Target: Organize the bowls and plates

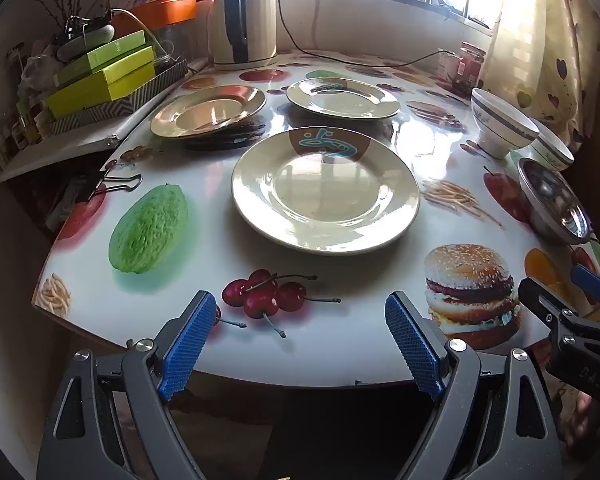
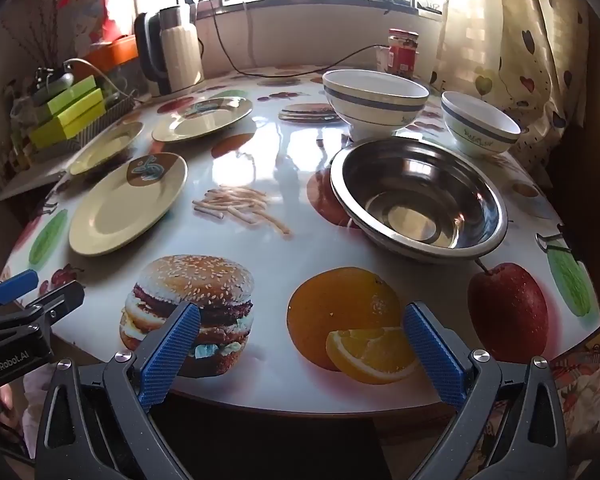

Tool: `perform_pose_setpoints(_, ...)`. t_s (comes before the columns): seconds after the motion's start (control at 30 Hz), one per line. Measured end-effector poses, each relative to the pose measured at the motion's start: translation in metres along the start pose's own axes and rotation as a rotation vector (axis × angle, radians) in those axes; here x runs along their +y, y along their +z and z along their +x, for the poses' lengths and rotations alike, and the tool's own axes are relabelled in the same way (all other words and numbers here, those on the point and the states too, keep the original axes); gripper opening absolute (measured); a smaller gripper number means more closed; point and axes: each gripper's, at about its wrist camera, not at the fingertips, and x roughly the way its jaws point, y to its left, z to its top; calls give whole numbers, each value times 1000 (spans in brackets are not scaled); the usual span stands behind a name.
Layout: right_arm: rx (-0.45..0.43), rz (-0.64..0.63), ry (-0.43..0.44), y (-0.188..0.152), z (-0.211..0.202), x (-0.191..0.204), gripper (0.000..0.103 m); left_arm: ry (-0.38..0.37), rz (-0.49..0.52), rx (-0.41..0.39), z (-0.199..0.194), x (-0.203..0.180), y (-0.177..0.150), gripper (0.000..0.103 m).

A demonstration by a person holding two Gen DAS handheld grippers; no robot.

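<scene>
Plates and bowls lie spread out, none stacked — both tongs wide, holding nothing.
Near plate [image 1: 326,192] sits mid-table [image 1: 204,360], two further plates [image 1: 208,110] behind; steel bowl [image 2: 418,198] and two ceramic bowls [image 2: 376,100] to the right. Left tongs [image 1: 296,344] and right tongs [image 2: 300,354] hover at the near edge. Judgement: pinch the plate's rim low, lift level.

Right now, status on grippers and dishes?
Left gripper and right gripper open, empty, at table edge. Three plates, steel bowl, two white bowls unstacked. Nothing blocking.
</scene>
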Motion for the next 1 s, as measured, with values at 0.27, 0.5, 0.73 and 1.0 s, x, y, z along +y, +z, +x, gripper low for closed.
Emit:
perform_pose_setpoints(0.27, -15, -5, -12, 4, -10, 2, 103, -7, 8, -33, -12, -5, 9, 87)
perform_pose_setpoints(0.5, -81, 0, -8, 12, -25, -4, 103, -23, 5, -101, -29, -8, 28, 87)
perform_pose_setpoints(0.73, -146, -64, 35, 28, -41, 8, 103, -103, -18, -148, -45, -7, 34, 87)
perform_pose_setpoints(1.0, -140, -47, 60, 32, -44, 10, 103, -53, 5, -161, -53, -13, 33, 87)
